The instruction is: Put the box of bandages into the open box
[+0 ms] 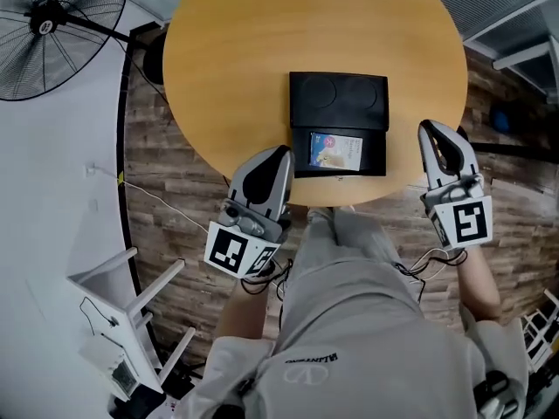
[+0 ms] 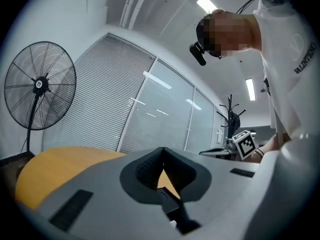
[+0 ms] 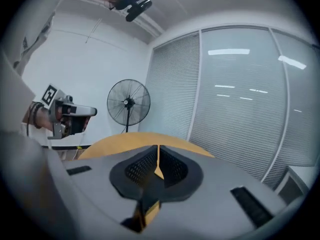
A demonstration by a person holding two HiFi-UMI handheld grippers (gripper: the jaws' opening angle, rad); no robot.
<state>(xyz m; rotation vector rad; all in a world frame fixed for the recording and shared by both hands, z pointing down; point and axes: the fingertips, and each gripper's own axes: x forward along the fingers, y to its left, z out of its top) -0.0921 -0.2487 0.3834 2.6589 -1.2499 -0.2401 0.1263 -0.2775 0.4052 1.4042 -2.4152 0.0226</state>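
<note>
The bandage box (image 1: 335, 151), light blue and white, lies flat inside the near half of the black open box (image 1: 339, 103) on the round wooden table (image 1: 236, 68). My left gripper (image 1: 281, 152) hovers over the table's near edge, just left of the black box, jaws shut with nothing between them. Over the table's right edge, my right gripper (image 1: 428, 127) stays apart from the box, also shut and empty. In the left gripper view the left gripper (image 2: 163, 150) points up across the tabletop (image 2: 65, 164). The right gripper (image 3: 158, 153) looks the same in its own view.
A black pedestal fan (image 1: 52, 24) stands at the far left by the wall. White chair parts (image 1: 122, 312) sit on the wooden floor at lower left, with a cable running past. The person's legs fill the space between the grippers.
</note>
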